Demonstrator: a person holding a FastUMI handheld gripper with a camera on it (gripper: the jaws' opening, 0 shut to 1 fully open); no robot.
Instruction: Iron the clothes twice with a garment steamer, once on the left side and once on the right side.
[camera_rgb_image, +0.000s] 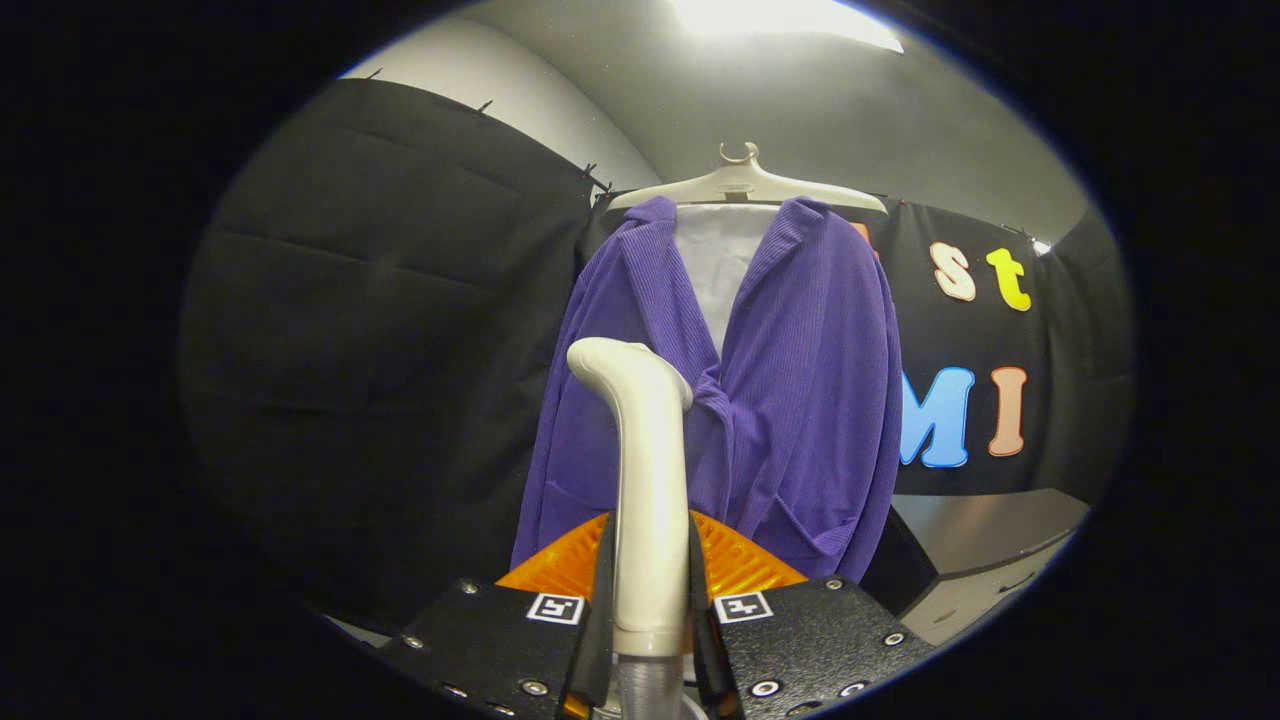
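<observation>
Gripper (650, 610) jaws pinch the garment steamer's handle (648, 500), its head close to the left front of the purple jacket (800, 400) on a far hanger (745, 185), so the left pass looks underway; next, stroke along that panel.

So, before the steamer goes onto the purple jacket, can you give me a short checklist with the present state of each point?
1. Steamer handle held between the fingers of the gripper, one pressing on each side: ok.
2. Steamer head turned toward the purple jacket: ok.
3. Head touching the fabric: cannot tell; it overlaps the jacket's left front panel, but the gap is not readable.
4. Jacket hanging on the hanger, front facing the gripper: ok.
5. Steam coming out: cannot tell; none is visible.
6. Hose below the handle free of kinks: cannot tell.
</observation>
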